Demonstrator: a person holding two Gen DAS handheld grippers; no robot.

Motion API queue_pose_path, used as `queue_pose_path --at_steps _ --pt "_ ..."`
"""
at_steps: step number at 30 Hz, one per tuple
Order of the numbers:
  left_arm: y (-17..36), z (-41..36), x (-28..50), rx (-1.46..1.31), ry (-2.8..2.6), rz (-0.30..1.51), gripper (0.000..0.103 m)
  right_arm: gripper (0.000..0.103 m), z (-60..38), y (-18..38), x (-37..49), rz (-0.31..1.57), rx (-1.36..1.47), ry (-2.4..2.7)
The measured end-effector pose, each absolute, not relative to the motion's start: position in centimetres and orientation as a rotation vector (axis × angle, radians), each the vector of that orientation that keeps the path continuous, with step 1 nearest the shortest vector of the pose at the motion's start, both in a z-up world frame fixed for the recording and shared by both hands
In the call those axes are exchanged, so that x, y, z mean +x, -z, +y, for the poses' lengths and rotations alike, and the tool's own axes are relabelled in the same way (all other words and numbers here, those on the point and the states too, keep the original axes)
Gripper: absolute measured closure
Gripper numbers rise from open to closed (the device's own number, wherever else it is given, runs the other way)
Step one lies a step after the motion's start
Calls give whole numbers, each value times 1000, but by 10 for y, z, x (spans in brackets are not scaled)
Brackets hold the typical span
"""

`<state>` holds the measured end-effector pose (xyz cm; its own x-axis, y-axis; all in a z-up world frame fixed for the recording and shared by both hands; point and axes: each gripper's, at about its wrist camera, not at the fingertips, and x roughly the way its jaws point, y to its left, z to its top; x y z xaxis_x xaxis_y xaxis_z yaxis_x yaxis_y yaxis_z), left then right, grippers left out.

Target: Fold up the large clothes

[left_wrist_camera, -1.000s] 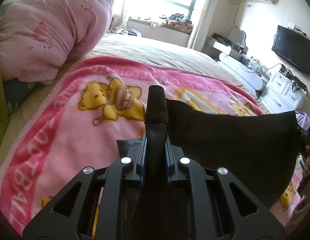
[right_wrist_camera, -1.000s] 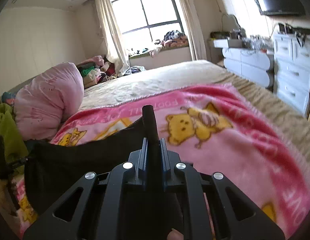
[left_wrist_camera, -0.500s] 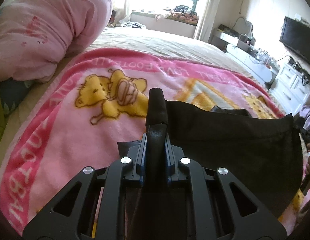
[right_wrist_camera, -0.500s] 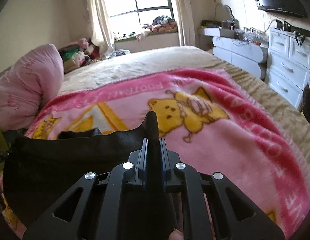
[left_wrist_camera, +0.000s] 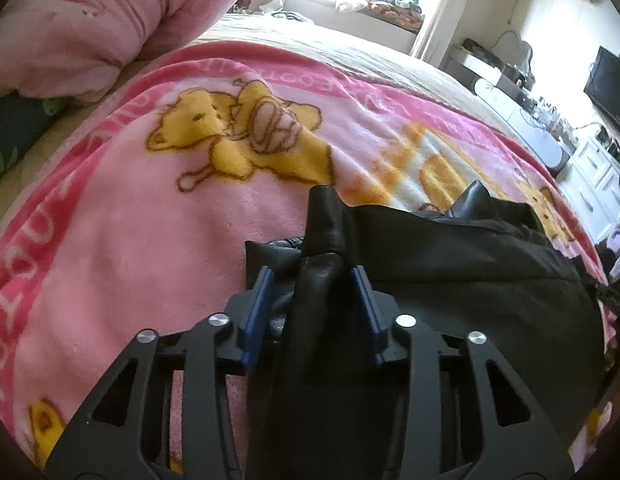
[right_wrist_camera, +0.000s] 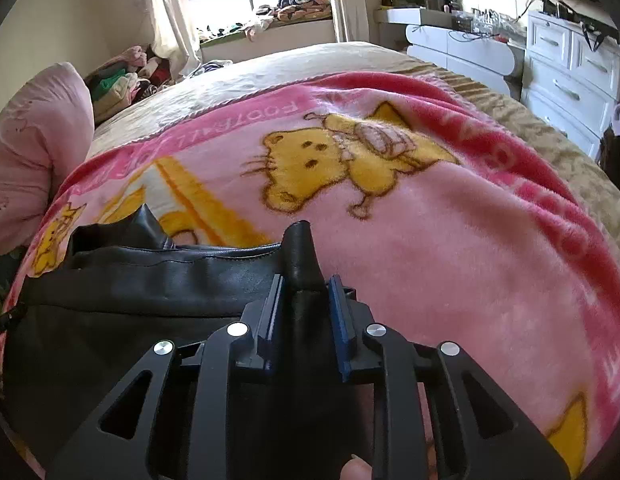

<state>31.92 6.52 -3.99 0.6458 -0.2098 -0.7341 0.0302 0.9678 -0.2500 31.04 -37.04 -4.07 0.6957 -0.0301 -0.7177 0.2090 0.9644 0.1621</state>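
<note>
A black, leather-like garment (left_wrist_camera: 469, 280) lies spread on a pink blanket with yellow bears (left_wrist_camera: 150, 240), its top edge stretched between the two grippers. My left gripper (left_wrist_camera: 311, 276) is low over the blanket with its jaws opening. A bunched corner of the garment stands between the blue pads, and a gap shows beside it. In the right wrist view the garment (right_wrist_camera: 130, 292) runs off to the left. My right gripper (right_wrist_camera: 306, 284) also has its jaws opening, the other corner standing loose between them over the blanket (right_wrist_camera: 449, 260).
A rolled pink duvet (left_wrist_camera: 90, 20) lies at the bed's left side. Beige bedding (right_wrist_camera: 310, 64) lies beyond the blanket, under the window. White drawers (right_wrist_camera: 569, 80) and a TV (left_wrist_camera: 609, 80) stand off to the right. A pile of clothes (right_wrist_camera: 126, 76) sits by the curtain.
Both grippers have come down towards the blanket with the garment's top edge. Their jaws, shut on the corners before, have parted, and the garment now rests on the blanket.
</note>
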Motion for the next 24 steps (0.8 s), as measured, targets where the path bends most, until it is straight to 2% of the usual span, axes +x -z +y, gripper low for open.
queue_pose_path --at_steps 1,5,6,7,8,11,13,17,18,19,20,23,24 --pt "39 67 318 -239 133 858 63 79 -373 41 309 792 250 132" --pt "31 72 316 -268 123 855 57 73 -375 37 307 795 277 129" --pt "28 74 315 -272 117 850 53 67 -374 35 306 793 279 136" --pt "25 75 314 -274 110 846 50 53 -375 33 304 795 281 156" --pt "22 76 312 -277 106 841 49 46 -376 31 303 800 290 165" --pt "13 81 307 -291 89 827 41 44 -381 28 298 799 332 157" --pt "6 84 303 -292 75 810 36 36 -382 24 293 790 344 160" --pt "-7 86 295 -303 77 793 34 29 -383 11 282 756 380 140" --pt "-11 85 292 -303 86 791 30 29 -383 7 279 749 379 135" --pt "-14 83 290 -301 91 789 20 27 -381 2 274 736 376 130" --pt "-17 81 288 -296 98 784 17 26 -380 -1 270 728 374 127" --pt "-27 70 280 -265 127 768 17 24 -375 -13 256 694 369 105" --pt "-32 66 277 -255 140 765 14 23 -373 -16 252 686 367 99"
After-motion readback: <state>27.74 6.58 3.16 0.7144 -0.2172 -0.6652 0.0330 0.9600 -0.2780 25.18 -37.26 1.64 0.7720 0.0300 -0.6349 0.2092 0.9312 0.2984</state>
